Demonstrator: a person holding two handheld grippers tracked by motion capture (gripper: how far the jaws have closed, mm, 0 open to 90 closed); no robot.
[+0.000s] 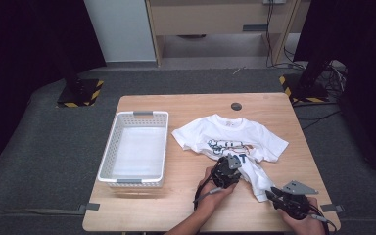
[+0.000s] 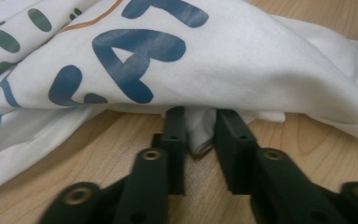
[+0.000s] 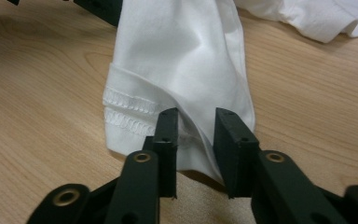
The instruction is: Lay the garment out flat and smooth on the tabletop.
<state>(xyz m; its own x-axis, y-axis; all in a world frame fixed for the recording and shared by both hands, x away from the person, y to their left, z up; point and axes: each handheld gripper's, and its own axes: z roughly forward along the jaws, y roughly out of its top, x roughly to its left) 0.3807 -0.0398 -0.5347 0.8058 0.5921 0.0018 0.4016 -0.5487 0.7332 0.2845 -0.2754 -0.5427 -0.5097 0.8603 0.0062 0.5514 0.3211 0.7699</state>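
At the near right corner of the wooden table [image 1: 186,205], the right gripper [image 1: 273,194] lies low, its jaws narrowed on the hemmed near end of the white T-shirt [image 1: 235,139]. In the right gripper view the stitched hem fold sits between the black jaws and the cloth bunches there, so it looks pinched, though the pads' contact is partly hidden by the fabric. The hand behind it is cut off by the bottom edge of the high view. Just left and a little farther, the left gripper [image 1: 228,171] has its jaws narrowed on a small fold of cloth tucked under the shirt's printed front; the draped fabric covers the jaw tips, so the pinch itself is hard to see. The print, blue letters, is only partly readable. The shirt spreads toward the far right of the table, its lower part gathered toward the grippers. A white basket [image 1: 108,156] stands at the left, well apart.
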